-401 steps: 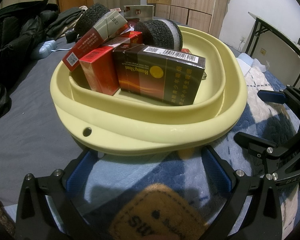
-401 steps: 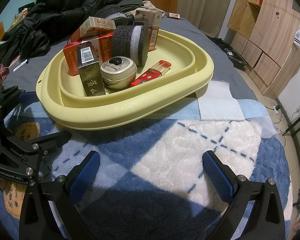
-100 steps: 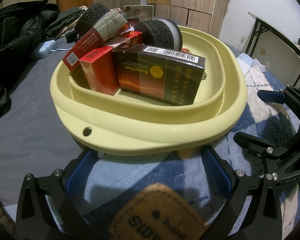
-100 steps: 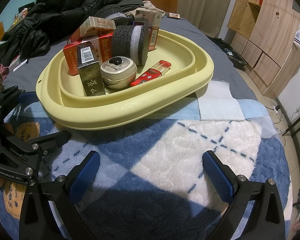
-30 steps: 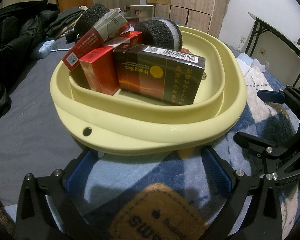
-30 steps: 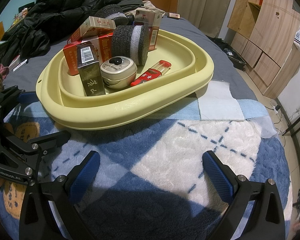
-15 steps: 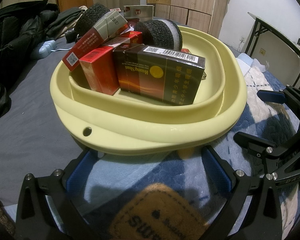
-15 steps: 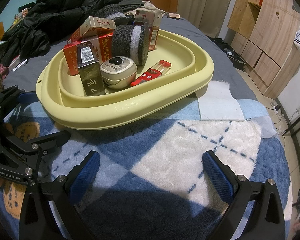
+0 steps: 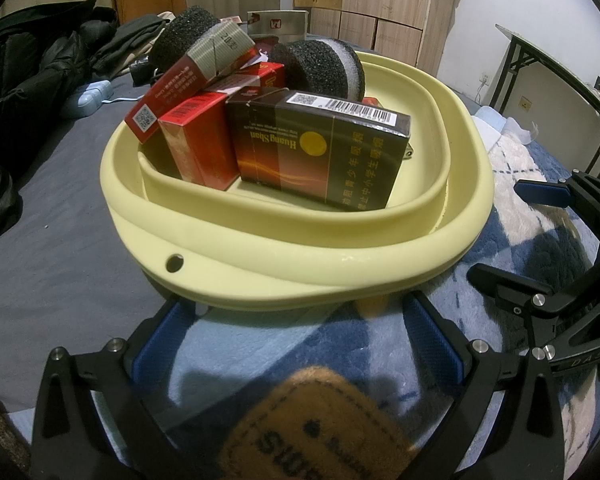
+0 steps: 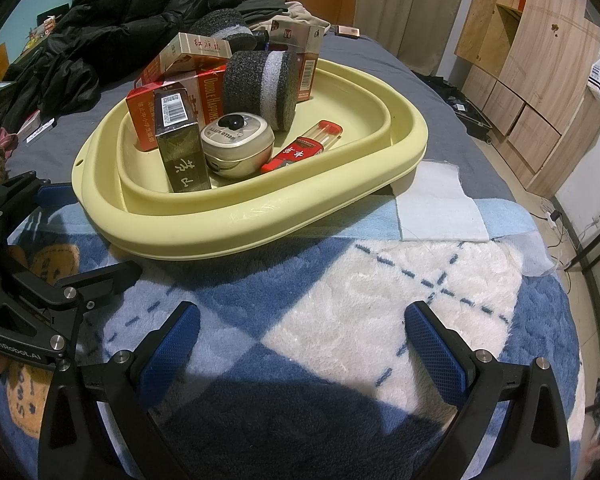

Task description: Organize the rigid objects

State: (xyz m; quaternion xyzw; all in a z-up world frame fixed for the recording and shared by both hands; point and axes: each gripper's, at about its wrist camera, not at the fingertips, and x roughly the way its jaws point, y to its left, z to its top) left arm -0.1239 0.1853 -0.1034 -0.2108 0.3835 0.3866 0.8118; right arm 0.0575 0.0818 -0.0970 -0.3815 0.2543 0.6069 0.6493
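Observation:
A pale yellow basin (image 9: 300, 280) (image 10: 260, 220) sits on a blue and white plush blanket. It holds a dark Huang Shan box (image 9: 320, 148) (image 10: 182, 148), red boxes (image 9: 200, 144) (image 10: 180, 104), two black foam rolls (image 9: 320, 68) (image 10: 260, 84), a round silver tin (image 10: 236, 144) and a red tube (image 10: 304, 148). My left gripper (image 9: 296, 336) is open and empty just in front of the basin's near rim. My right gripper (image 10: 300, 336) is open and empty over the blanket, short of the basin.
Dark jackets (image 10: 112, 40) are piled on the grey bed behind the basin. A white cloth (image 10: 440, 208) lies right of the basin. Wooden cabinets (image 10: 532, 72) stand at the right. A black-legged table (image 9: 540, 64) stands far right in the left wrist view.

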